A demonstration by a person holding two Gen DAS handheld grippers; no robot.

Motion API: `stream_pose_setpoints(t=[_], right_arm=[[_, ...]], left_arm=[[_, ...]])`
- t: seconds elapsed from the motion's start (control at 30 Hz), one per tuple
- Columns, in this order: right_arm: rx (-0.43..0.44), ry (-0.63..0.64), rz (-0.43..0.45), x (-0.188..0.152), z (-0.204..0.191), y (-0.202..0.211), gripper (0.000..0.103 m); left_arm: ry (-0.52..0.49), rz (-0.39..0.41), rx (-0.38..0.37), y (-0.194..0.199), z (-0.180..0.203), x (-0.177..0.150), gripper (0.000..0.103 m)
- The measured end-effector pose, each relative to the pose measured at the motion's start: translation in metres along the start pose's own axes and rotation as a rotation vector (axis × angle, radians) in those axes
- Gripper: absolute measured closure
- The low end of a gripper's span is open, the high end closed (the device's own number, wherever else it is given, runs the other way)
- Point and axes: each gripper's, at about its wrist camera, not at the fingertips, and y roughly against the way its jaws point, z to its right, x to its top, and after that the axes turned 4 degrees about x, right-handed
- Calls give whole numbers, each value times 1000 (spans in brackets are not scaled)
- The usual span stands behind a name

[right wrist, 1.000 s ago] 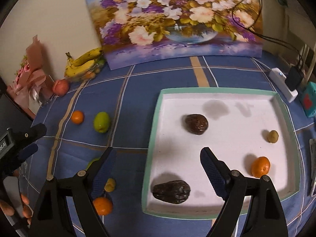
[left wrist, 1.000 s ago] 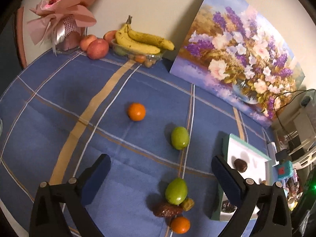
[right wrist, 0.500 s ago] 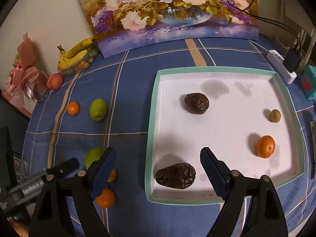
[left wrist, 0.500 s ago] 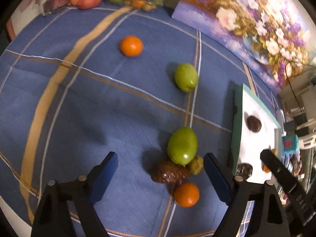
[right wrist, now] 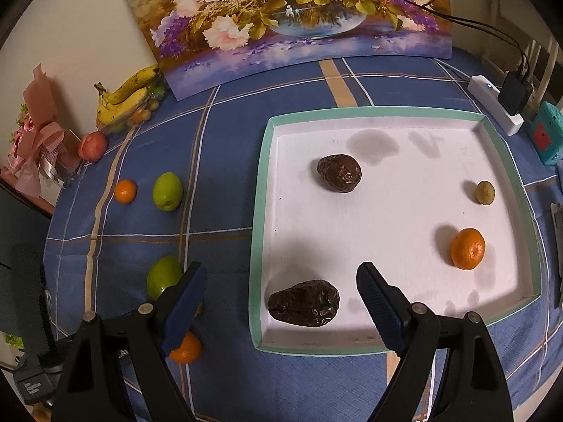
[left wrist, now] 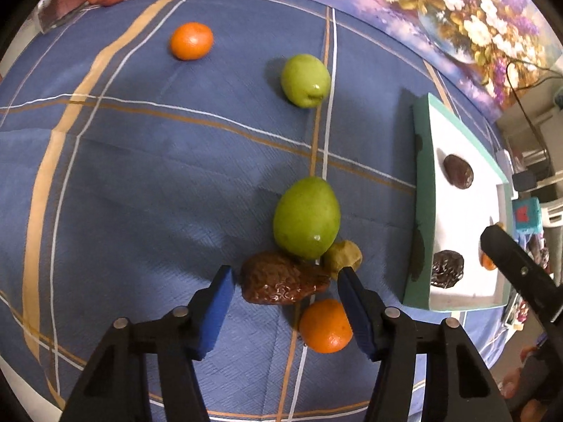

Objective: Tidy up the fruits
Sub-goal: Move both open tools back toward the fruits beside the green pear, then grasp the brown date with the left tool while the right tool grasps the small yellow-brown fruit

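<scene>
Left gripper is angled steeply down, jaws closing, blue pads not yet pressing on anything. Right gripper tilts down too, jaws wide apart, gripping nothing. One black finger of the right gripper pokes in at the edge of the left wrist view.

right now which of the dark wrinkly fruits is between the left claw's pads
The brown wrinkled fruit on the blue cloth, lying against the green fruit. The left claw is closing around it; the other two dark ones sit inside the white tray.
</scene>
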Motion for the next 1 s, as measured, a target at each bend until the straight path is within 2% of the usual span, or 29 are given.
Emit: stream_pose_setpoints(t=[0.07, 0.3, 0.43, 0.63, 0.83, 1.0], right_arm=[[-1, 2, -3, 0, 0, -1, 16], [-7, -1, -15, 0, 0, -5, 16], [-7, 0, -24, -1, 0, -8, 16], [6, 6, -23, -1, -2, -9, 16], [42, 26, -6, -2, -11, -6, 16], [73, 69, -10, -4, -25, -9, 24]], left_arm=[[-11, -12, 8, -4, 3, -1, 45], [-4, -9, 1, -3, 2, 0, 50], [19, 10, -29, 7, -9, 1, 59], [49, 51, -54, 22, -18, 2, 59], [124, 138, -105, 48, -35, 6, 60], [217, 224, -77, 68, -61, 9, 60]])
